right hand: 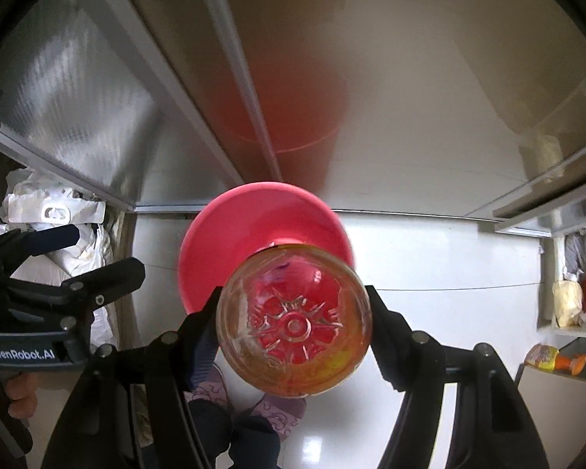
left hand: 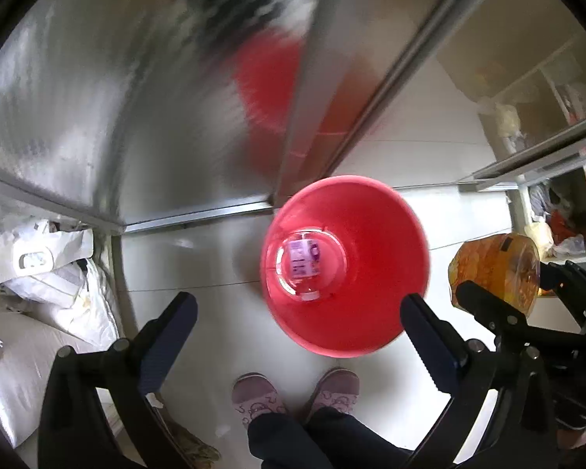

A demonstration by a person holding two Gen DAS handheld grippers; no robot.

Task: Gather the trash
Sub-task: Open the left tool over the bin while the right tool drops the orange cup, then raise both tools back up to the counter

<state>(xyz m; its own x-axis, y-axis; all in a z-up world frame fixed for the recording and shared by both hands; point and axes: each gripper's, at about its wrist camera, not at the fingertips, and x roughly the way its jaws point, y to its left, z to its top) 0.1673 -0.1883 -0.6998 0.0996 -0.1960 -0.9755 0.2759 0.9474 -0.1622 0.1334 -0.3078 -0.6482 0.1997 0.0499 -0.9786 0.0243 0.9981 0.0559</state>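
Floor (left hand: 199,258): glossy white tile, thin grout lines, strong glare. Brushed metal panels (left hand: 97,97) with pale frame strips rise behind. White sacks (left hand: 50,273) heaped at left. Open shelves (left hand: 558,215) at right hold crumpled bags and cloth.

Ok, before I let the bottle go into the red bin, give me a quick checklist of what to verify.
1. Right gripper fingers clamp the plastic bottle: ok.
2. Left gripper open, nothing between its fingers: ok.
3. Red bin upright, mouth open, something with a purple label already at its bottom: ok.
4. Bottle over the bin mouth: cannot tell; in the left wrist view it appears off to the side.
5. Person's shoes outside the bin: ok.
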